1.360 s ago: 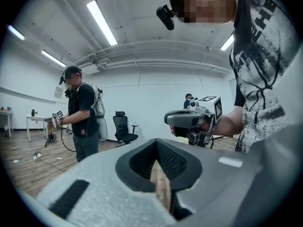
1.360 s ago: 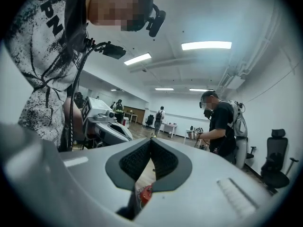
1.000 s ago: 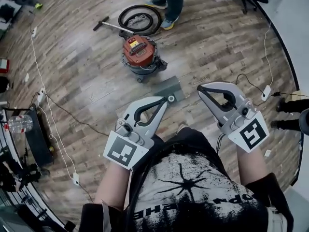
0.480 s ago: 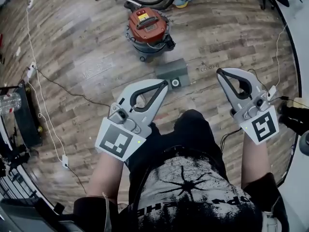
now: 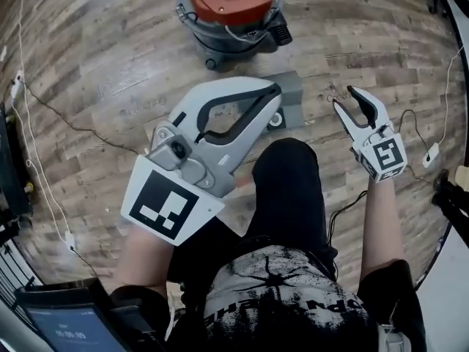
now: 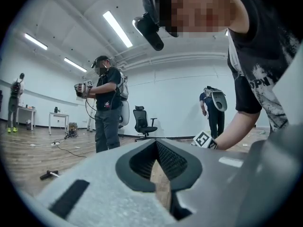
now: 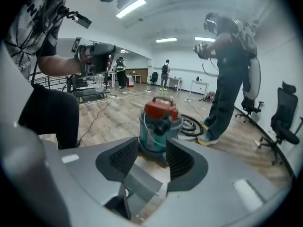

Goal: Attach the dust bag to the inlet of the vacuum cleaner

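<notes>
The vacuum cleaner [image 5: 231, 6], a grey drum with a red lid, stands on the wood floor at the top of the head view and also shows in the right gripper view [image 7: 160, 122]. The grey dust bag [image 5: 292, 94] lies flat in front of it, partly hidden by my left gripper [image 5: 275, 91], which is shut and empty. My right gripper [image 5: 346, 97] hovers to the right of the bag. Its jaws have just been opening and nothing is between them. In the right gripper view the dust bag [image 7: 140, 181] lies below the open right gripper [image 7: 152, 146]. The left gripper [image 6: 156, 144] points level across the room.
A coiled hose [image 7: 191, 124] lies behind the vacuum, with a person [image 7: 227, 79] standing beside it. Office chairs [image 7: 286, 117] stand at the right. Cables [image 5: 29, 101] run over the floor at the left, and a white adapter [image 5: 431, 155] lies at the right. Other people [image 6: 106, 108] stand further off.
Both grippers have come down towards the floor and the head has dropped closer to the vacuum and the bag. The right gripper's jaws went from shut to open.
</notes>
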A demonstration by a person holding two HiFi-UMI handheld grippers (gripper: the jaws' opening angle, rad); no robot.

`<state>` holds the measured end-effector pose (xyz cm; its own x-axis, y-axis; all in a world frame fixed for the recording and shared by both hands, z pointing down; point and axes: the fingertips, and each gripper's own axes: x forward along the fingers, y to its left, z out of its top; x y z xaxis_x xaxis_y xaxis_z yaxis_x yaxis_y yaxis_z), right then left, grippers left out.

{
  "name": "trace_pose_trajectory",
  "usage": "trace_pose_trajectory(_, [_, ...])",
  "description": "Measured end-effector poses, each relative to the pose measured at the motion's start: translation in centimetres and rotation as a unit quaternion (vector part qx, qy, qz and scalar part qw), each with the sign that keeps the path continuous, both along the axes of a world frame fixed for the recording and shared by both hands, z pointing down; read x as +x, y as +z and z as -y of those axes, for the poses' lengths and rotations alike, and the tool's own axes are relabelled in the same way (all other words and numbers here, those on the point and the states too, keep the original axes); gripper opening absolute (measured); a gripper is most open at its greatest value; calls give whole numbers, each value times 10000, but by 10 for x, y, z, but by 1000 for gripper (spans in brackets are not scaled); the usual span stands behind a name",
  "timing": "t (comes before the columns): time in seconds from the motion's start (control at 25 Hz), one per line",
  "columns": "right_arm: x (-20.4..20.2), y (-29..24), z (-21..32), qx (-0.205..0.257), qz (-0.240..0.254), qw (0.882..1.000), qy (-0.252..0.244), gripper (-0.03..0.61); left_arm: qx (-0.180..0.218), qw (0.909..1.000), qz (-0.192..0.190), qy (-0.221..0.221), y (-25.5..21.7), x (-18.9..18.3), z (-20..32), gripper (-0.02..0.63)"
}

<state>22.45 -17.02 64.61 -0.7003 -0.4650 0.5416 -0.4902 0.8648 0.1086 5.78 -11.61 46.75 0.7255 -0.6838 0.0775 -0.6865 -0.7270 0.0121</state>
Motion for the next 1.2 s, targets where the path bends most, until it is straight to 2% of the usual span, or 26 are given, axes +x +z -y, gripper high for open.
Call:
trace_pose_trajectory(0.12, [25,124,7,-586,-201,9975,352,183,-68,9999,105,-106,57,1,5,3])
trace_pose_trajectory(0.28, [55,267,-12,-1437,-684,9854,602,184,-317,9990,295,-62,114,19,4,3])
trace_pose_trajectory(0.4, [64,348,-43,-2054,-1016,9719,533,187,-563,9974,429,-121,143,29,-2,5])
trace_pose_trajectory(0.52, [75,406,-69,-2638,-1325,9533,637,193,-815,9953,451,-261,163,34,-11,3])
trace_pose_trajectory(0.68, [98,457,-76,-3111,-1828,9283,902,206,-928,9939,483,-352,179,43,-19,5])
trace_pose_trajectory(0.8, [109,483,-85,-3268,-2133,9167,855,224,-926,9938,464,-409,184,49,-23,5])
trace_pose_trajectory(0.92, [112,502,-89,-3476,-2098,9082,1016,232,-940,9932,513,-465,188,49,-28,4])
trace_pose_trajectory(1.0, [113,503,-88,-3474,-2127,9050,1225,233,-1004,9921,546,-523,194,47,-31,5])
trace_pose_trajectory(1.08, [110,499,-87,-3289,-2285,9075,1269,230,-1060,9911,580,-557,198,45,-33,5])
trace_pose_trajectory(1.2, [100,497,-92,-3079,-2386,9154,1019,144,-1041,9912,581,-568,198,45,-32,5])
